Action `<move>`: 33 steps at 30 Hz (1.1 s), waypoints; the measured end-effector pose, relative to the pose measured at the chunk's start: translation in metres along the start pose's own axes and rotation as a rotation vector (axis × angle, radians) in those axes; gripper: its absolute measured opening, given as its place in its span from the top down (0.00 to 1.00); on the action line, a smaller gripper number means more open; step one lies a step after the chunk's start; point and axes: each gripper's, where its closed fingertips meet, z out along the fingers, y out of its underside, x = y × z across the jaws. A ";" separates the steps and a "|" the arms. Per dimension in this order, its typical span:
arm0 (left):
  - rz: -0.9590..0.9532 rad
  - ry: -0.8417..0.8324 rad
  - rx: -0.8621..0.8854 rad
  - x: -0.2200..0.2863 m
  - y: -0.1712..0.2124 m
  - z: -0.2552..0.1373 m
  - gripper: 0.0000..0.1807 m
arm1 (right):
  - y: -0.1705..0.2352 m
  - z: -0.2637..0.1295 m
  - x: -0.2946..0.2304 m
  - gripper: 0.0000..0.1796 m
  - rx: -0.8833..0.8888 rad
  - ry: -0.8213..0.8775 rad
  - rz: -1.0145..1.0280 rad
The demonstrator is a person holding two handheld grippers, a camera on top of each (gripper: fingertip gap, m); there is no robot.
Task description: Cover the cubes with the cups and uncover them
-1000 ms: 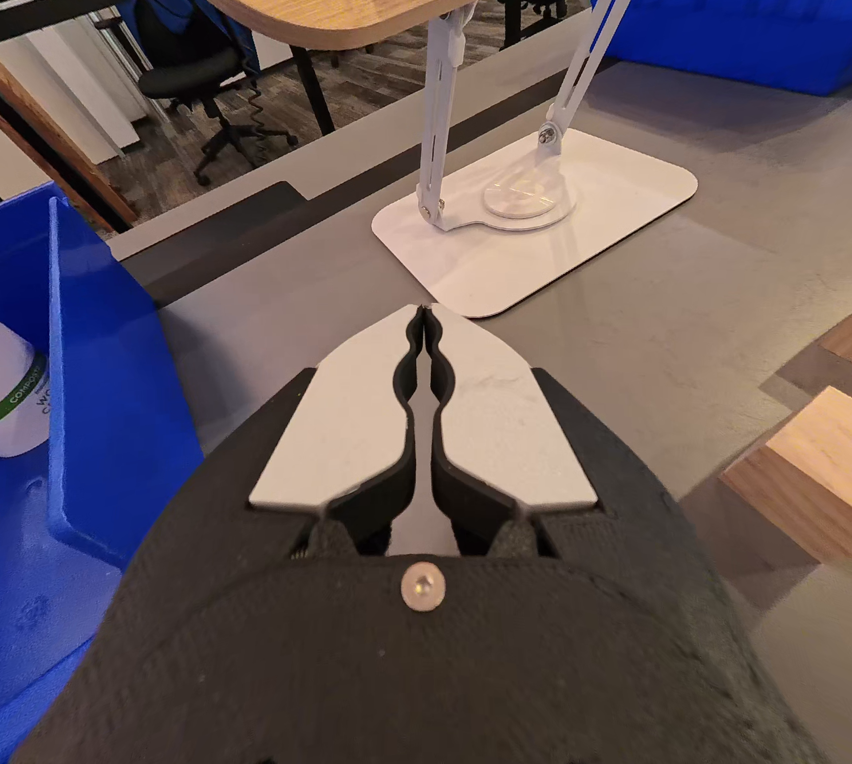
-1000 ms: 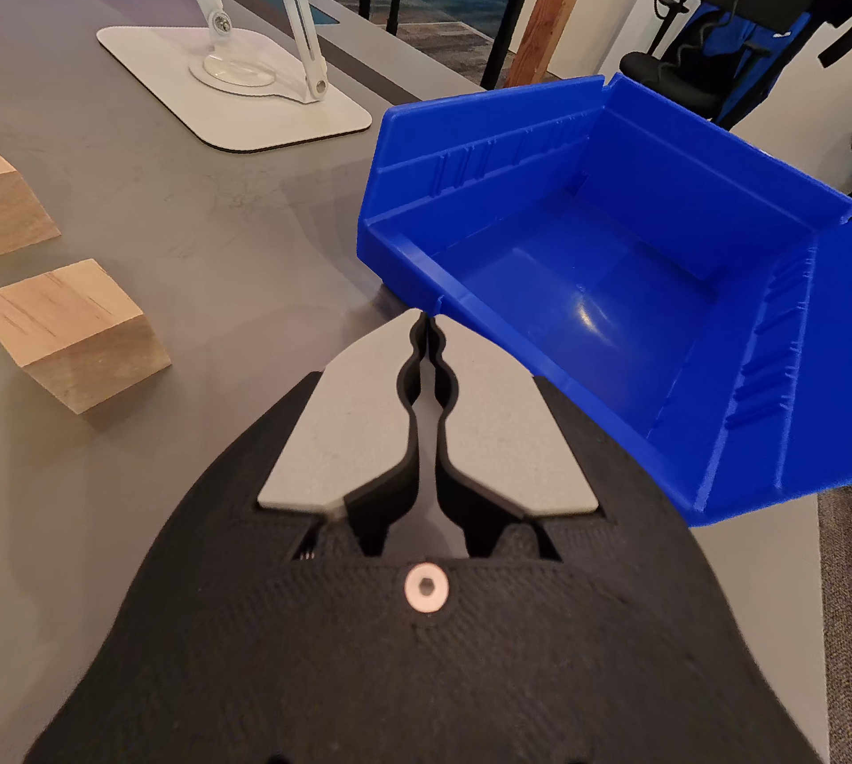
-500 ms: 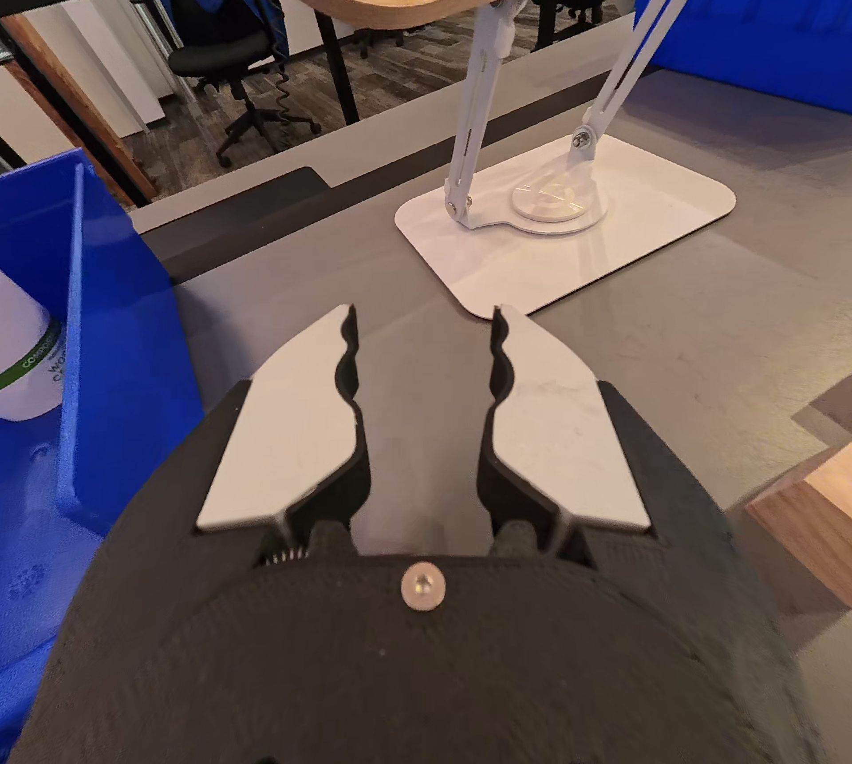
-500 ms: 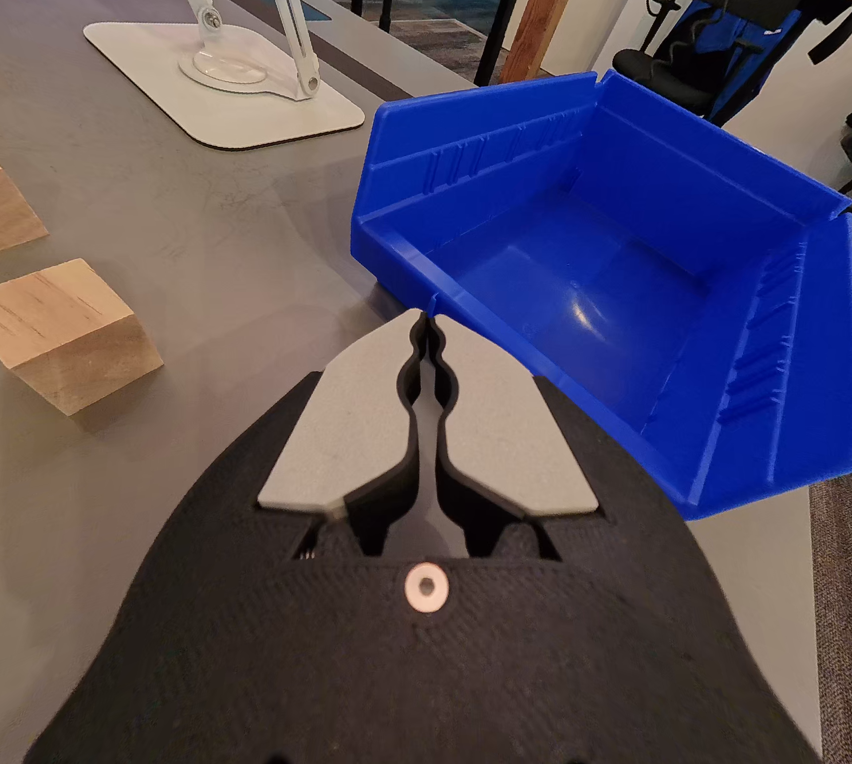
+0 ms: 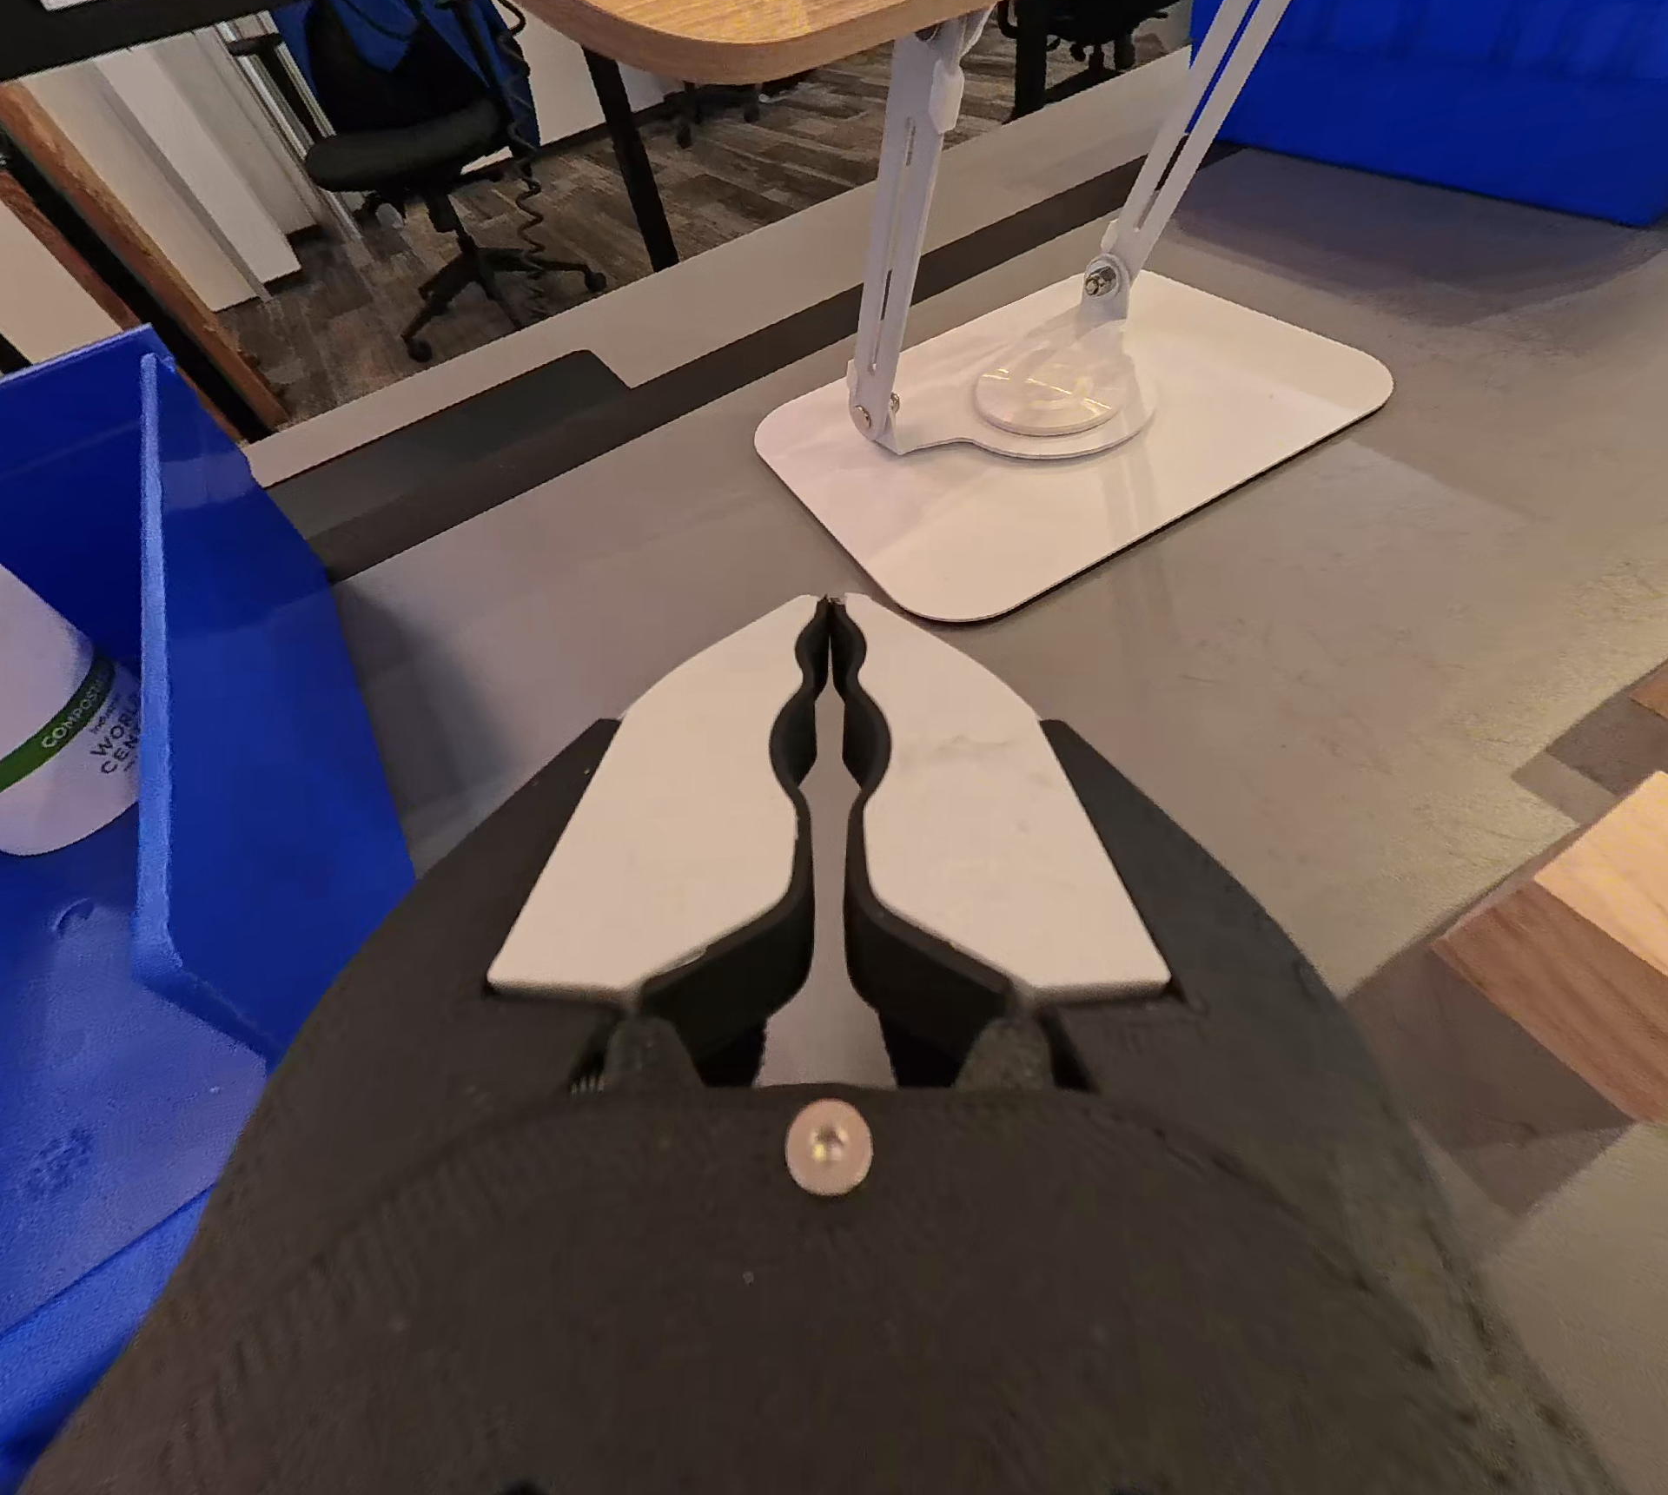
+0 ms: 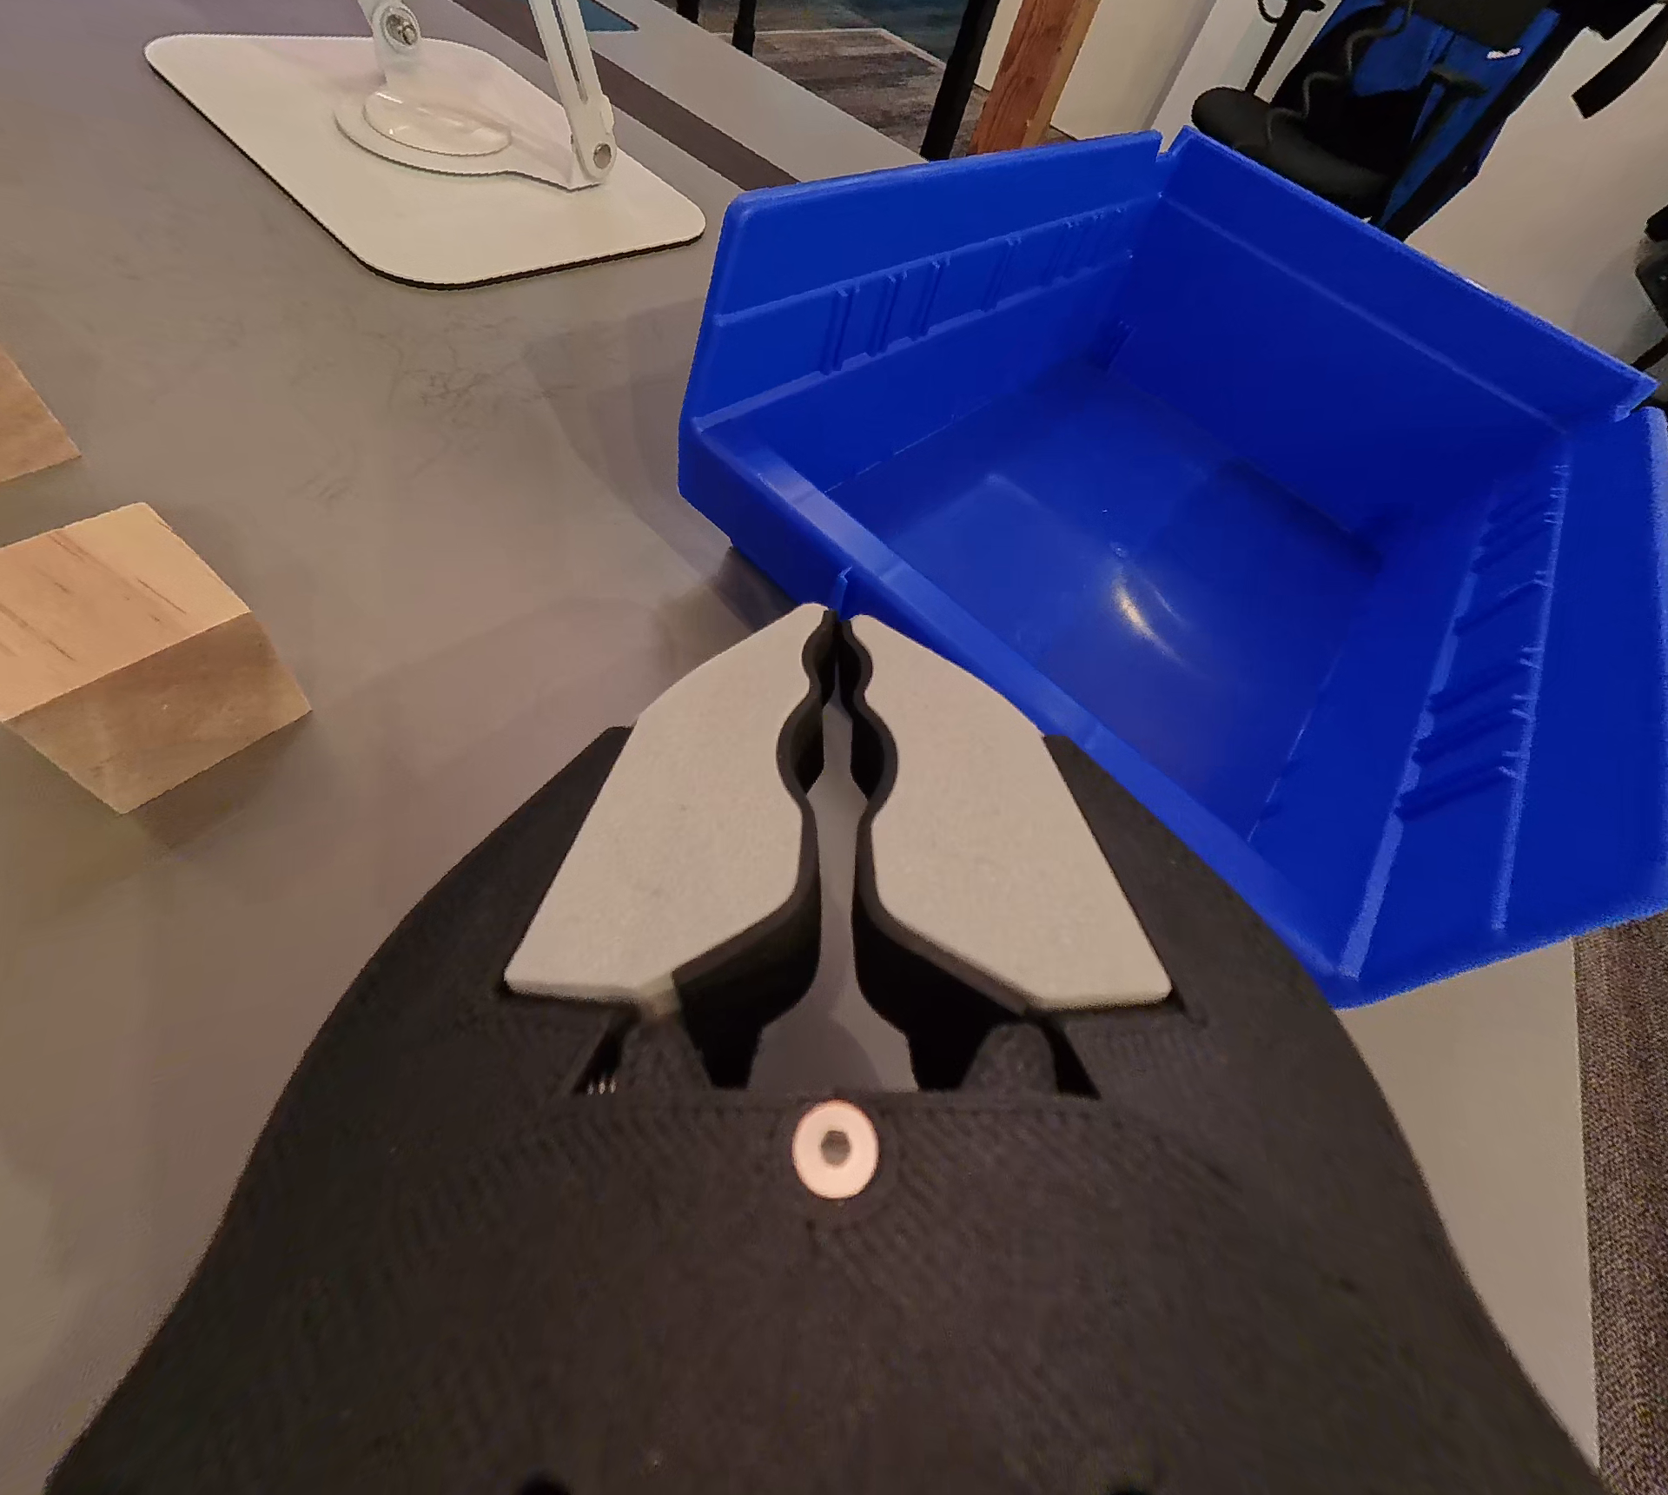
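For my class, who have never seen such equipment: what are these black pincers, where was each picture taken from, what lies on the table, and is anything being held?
Each picture comes from a camera mounted on a hand-held gripper, looking along its two fingers. The left gripper and right gripper are both shut and hold nothing. On the grey table lie wooden cubes, a white stand base and blue bins: the right one is empty, while the left one holds a white cup.
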 end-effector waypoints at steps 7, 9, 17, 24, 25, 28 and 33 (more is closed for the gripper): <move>-0.015 -0.001 0.003 -0.002 0.000 -0.001 1.00 | 0.000 0.000 0.000 1.00 0.000 0.003 -0.002; -0.014 0.001 0.003 -0.002 0.000 -0.001 1.00 | 0.000 0.000 0.000 1.00 -0.003 0.004 -0.003; -0.016 0.000 0.003 -0.002 0.000 -0.001 1.00 | 0.001 -0.001 0.002 1.00 -0.005 0.011 0.001; -0.019 0.002 0.004 -0.003 0.000 -0.002 1.00 | 0.002 -0.001 0.002 1.00 -0.008 0.011 0.002; -0.020 0.002 0.004 -0.003 0.000 -0.002 1.00 | 0.002 -0.001 0.002 1.00 -0.008 0.011 0.001; -0.019 0.001 0.003 -0.003 0.001 -0.002 1.00 | 0.002 -0.001 0.002 1.00 -0.008 0.012 0.002; -0.020 -0.002 0.004 -0.003 0.001 -0.002 1.00 | 0.002 -0.001 0.002 1.00 -0.009 0.013 0.000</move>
